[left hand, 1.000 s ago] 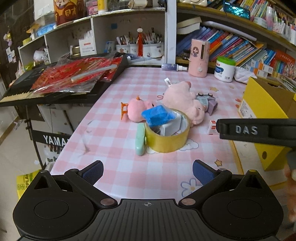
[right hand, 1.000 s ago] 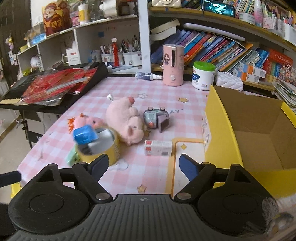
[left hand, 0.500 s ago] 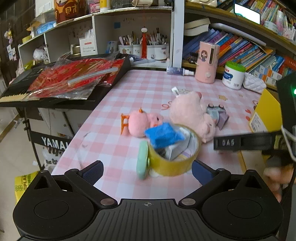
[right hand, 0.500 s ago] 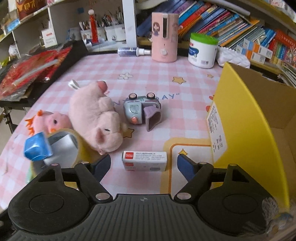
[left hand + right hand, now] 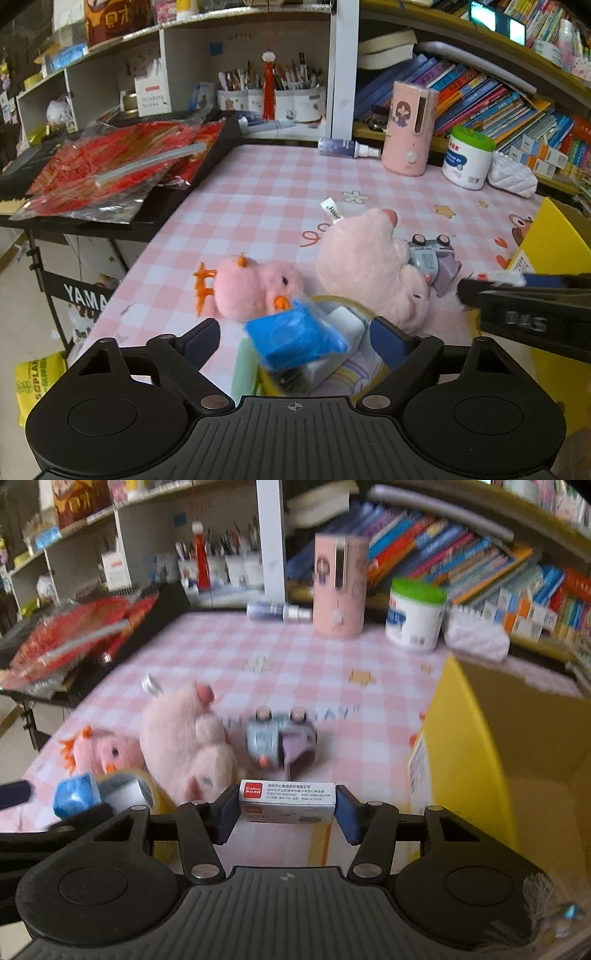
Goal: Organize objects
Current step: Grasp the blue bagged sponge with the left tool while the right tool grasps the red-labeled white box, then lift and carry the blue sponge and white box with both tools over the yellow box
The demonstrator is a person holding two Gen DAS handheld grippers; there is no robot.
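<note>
My right gripper (image 5: 287, 808) is shut on a small white staple box (image 5: 287, 800) with a red label, held just above the pink checked table (image 5: 295, 672). My left gripper (image 5: 293, 341) is open, its jaws on either side of a yellow tape roll (image 5: 354, 306) holding a blue packet (image 5: 295, 339) and a white box. A small pink duck plush (image 5: 251, 291), a big pink pig plush (image 5: 369, 258) and a grey toy camera (image 5: 430, 260) lie beyond. The open yellow cardboard box (image 5: 491, 760) stands to the right.
A pink humidifier (image 5: 408, 127), a white green-lidded jar (image 5: 467, 157) and a spray bottle (image 5: 345, 147) stand at the table's back edge. A keyboard with red packets (image 5: 110, 173) lies left. Shelves of books and pen cups rise behind.
My right gripper has moved in and closed on the staple box. My left gripper has moved forward so that the tape roll sits between its open jaws.
</note>
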